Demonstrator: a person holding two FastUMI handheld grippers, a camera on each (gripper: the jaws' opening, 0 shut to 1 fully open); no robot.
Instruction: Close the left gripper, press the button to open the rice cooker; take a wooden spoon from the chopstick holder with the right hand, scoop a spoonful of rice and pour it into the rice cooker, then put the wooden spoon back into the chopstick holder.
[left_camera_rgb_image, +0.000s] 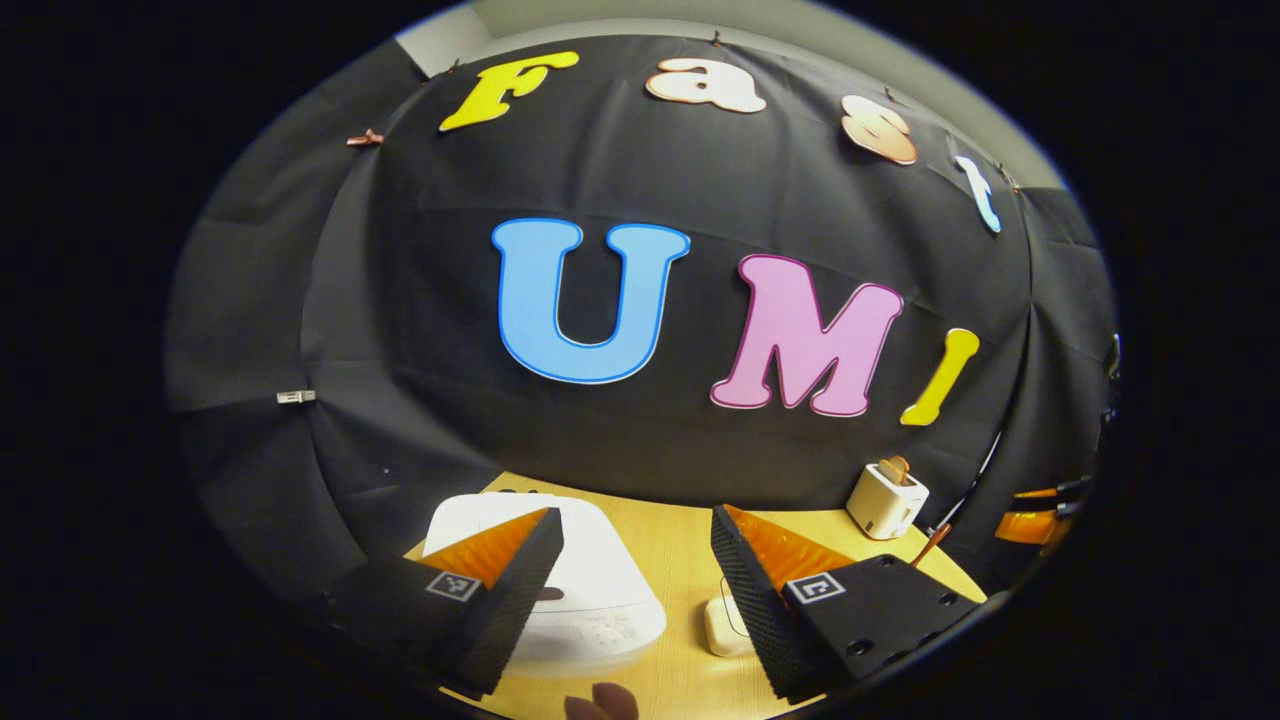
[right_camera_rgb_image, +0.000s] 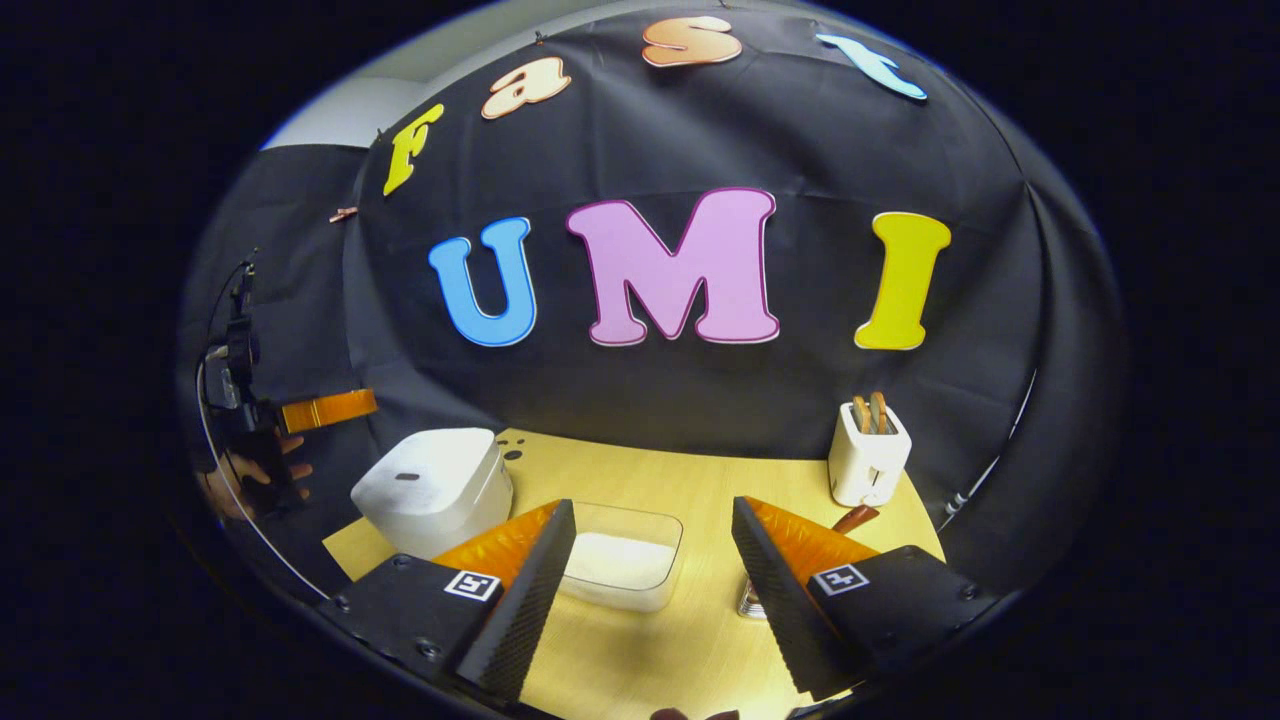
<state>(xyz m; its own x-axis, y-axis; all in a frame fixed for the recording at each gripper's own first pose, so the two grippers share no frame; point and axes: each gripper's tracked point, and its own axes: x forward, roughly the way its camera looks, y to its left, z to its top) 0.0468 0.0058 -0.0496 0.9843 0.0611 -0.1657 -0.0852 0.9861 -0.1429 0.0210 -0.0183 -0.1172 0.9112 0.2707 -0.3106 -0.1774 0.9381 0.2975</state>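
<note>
The white rice cooker (left_camera_rgb_image: 590, 590) stands with its lid down on the wooden table, just ahead of my left gripper (left_camera_rgb_image: 635, 600), whose jaws are open and hold nothing; its left finger overlaps the cooker's top. In the right gripper view the cooker (right_camera_rgb_image: 430, 485) stands at the left and a clear tub of white rice (right_camera_rgb_image: 622, 560) sits between the open fingers of my right gripper (right_camera_rgb_image: 650, 590). A reddish-brown wooden handle (right_camera_rgb_image: 856, 518) slants up from a metal holder (right_camera_rgb_image: 750, 600) mostly hidden behind the right finger.
A white toaster-like box (right_camera_rgb_image: 868, 455) with two brown pieces sticking up stands at the back right of the table (right_camera_rgb_image: 640, 480). The left gripper (right_camera_rgb_image: 250, 420), held by a hand, hovers past the table's left edge. Black cloth walls close the back and sides.
</note>
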